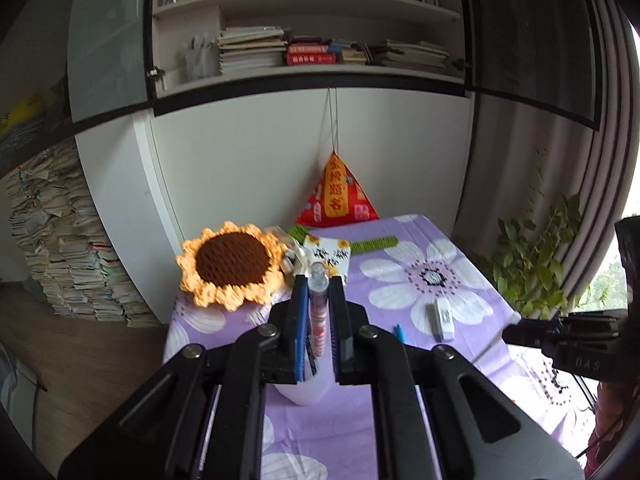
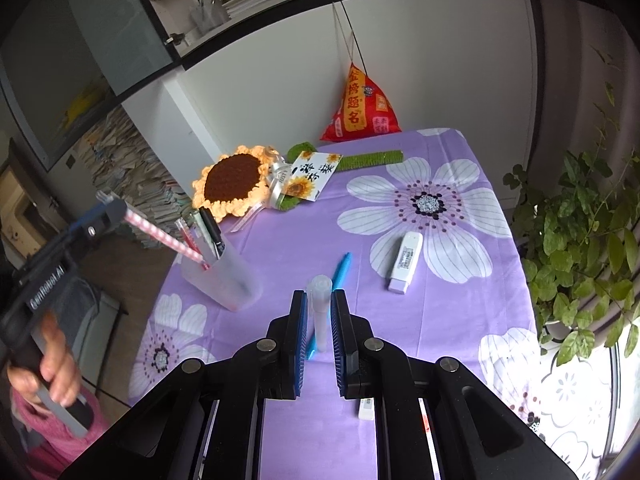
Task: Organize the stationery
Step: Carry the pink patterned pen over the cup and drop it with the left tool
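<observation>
In the left wrist view the left tongs (image 1: pixel 318 284) are clamped on a pink patterned pen (image 1: pixel 318 312) with a clear cap, held over the white cup (image 1: pixel 300 394), of which only the rim shows below the fingers. Beyond lie a crochet sunflower (image 1: pixel 230 266), a flower card (image 1: pixel 330 256) and a red pouch (image 1: pixel 338 196) with yellow characters, too blurred here to read. A white stick (image 1: pixel 442 318) lies on the purple cloth of the bench (image 1: pixel 472 264), and only the tip of a blue pen (image 1: pixel 399 332) peeks out. The right tongs (image 1: pixel 560 332) enter from the right edge; their state cannot be judged there.

The right wrist view shows more. The right tongs (image 2: pixel 319 296) grip a white marker (image 2: pixel 320 316), held above the blue pen (image 2: pixel 334 294) lying on the bench (image 2: pixel 460 312). The cup (image 2: pixel 224 276) stands to the left holding several pens, and the pink pen (image 2: pixel 160 234) slants with its lower end in the cup while the left tongs (image 2: pixel 110 204) hold its upper end. That gripper's body reads what looks like "GenRobot.AI". The pouch (image 2: pixel 360 108) reads "金榜题名". A hand (image 2: pixel 56 364) holds the left grip. An eraser (image 2: pixel 366 408) lies under the right tongs.
</observation>
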Action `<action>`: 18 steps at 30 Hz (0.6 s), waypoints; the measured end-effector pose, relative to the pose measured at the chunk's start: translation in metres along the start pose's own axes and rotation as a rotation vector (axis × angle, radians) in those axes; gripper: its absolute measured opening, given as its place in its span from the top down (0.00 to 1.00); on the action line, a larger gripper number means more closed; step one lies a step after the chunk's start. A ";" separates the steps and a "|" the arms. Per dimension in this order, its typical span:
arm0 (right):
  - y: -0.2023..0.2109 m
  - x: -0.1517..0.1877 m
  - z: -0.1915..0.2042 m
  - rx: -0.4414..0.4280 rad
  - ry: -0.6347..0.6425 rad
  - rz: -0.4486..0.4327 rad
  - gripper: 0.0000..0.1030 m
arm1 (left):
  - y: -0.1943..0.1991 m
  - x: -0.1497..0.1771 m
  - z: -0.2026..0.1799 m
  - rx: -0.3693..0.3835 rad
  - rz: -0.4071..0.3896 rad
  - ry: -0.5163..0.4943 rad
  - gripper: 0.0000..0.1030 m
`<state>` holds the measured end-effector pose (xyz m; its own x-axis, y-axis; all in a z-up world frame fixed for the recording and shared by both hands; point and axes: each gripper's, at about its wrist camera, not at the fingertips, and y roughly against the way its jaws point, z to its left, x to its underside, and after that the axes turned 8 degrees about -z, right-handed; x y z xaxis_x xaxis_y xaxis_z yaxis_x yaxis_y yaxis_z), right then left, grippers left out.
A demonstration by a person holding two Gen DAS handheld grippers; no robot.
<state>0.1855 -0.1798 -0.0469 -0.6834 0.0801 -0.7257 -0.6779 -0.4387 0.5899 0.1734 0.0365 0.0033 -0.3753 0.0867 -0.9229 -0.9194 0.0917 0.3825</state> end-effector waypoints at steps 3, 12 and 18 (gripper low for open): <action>0.000 -0.001 0.001 0.004 0.002 -0.002 0.88 | 0.000 -0.003 0.006 -0.016 -0.010 0.004 0.92; 0.006 -0.013 0.016 -0.005 0.034 -0.032 0.88 | -0.036 0.033 0.020 -0.032 0.120 0.036 0.92; 0.018 -0.033 0.047 -0.049 0.088 -0.099 0.88 | -0.050 0.053 0.027 -0.016 0.179 0.072 0.92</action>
<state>0.1833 -0.1483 0.0047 -0.5862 0.0473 -0.8088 -0.7251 -0.4759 0.4977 0.2026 0.0631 -0.0635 -0.5398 0.0285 -0.8413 -0.8389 0.0651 0.5404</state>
